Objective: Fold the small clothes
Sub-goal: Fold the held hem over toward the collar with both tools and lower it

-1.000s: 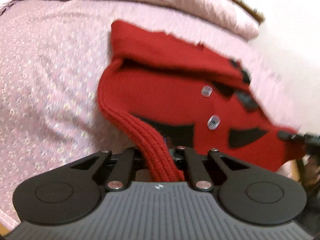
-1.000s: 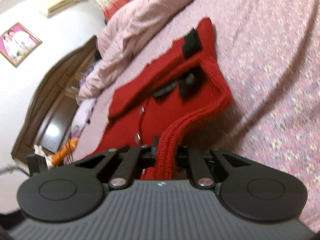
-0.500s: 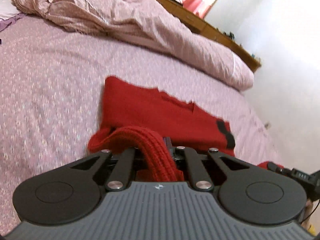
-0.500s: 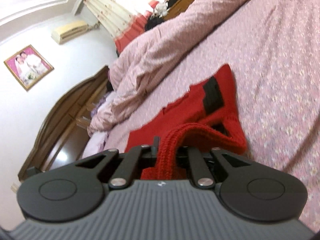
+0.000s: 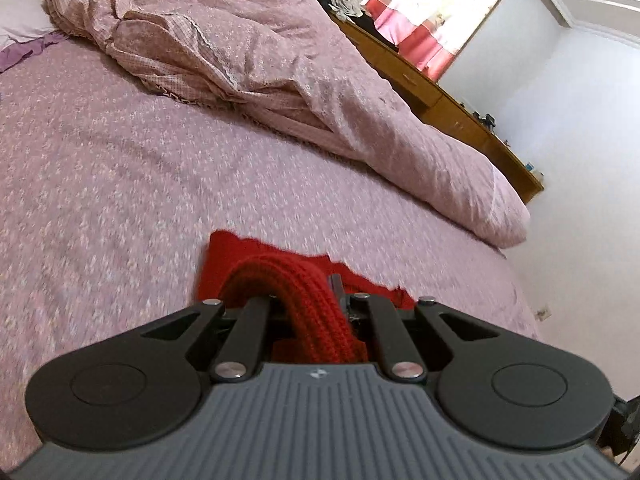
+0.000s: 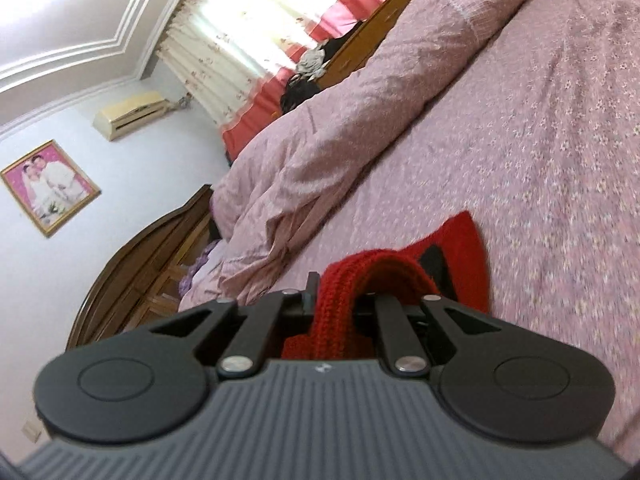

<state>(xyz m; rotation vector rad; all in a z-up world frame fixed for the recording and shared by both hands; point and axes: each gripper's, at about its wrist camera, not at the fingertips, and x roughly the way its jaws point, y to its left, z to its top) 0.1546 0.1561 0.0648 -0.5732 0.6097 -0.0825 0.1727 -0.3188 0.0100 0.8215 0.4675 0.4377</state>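
A small red knitted sweater [image 5: 256,256] with black patches lies partly on the pink flowered bedsheet [image 5: 100,184]. My left gripper [image 5: 316,312] is shut on its thick ribbed hem, which runs back over the jaws toward the camera. In the right wrist view the same sweater [image 6: 460,244] shows a black patch, and my right gripper [image 6: 340,304] is shut on another stretch of the ribbed hem. Both grippers hold the hem lifted above the rest of the garment. Most of the sweater is hidden behind the gripper bodies.
A crumpled pink quilt [image 5: 248,48] lies along the far side of the bed. A wooden headboard [image 6: 132,256] stands at the left of the right wrist view. A wooden dresser [image 5: 448,104] and red curtains stand behind the bed. Open bedsheet [image 6: 560,128] stretches beyond the sweater.
Both grippers have risen and carried the ribbed hem forward over the sweater's body. The buttoned front has dropped out of sight behind the grippers, and more of the room shows.
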